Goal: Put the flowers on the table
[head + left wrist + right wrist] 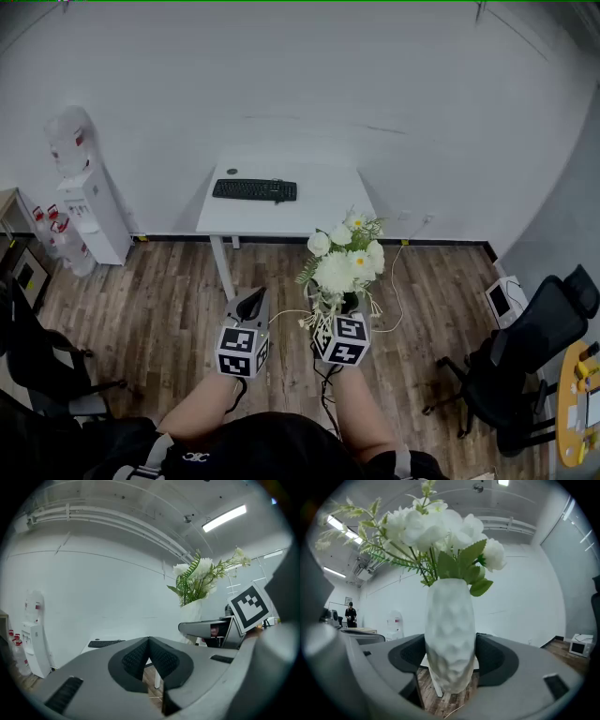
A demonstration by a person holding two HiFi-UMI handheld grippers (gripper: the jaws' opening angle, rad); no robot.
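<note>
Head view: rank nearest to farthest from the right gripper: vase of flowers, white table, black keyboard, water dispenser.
1. White dimpled vase of white flowers: held between the jaws of the right gripper.
2. White rectangular table: straight ahead.
3. Black keyboard: on the table's far left part, near the wall.
4. White water dispenser: far left, against the wall.

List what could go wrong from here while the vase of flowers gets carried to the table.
The right claw grips the white vase low on its rounded body, with the flowers heavy above; it may tip or slip.
The left claw is shut and empty, so nothing backs up that grip.
The keyboard takes up the left part of the table; set down carelessly, the vase could land on it or near an edge.
</note>
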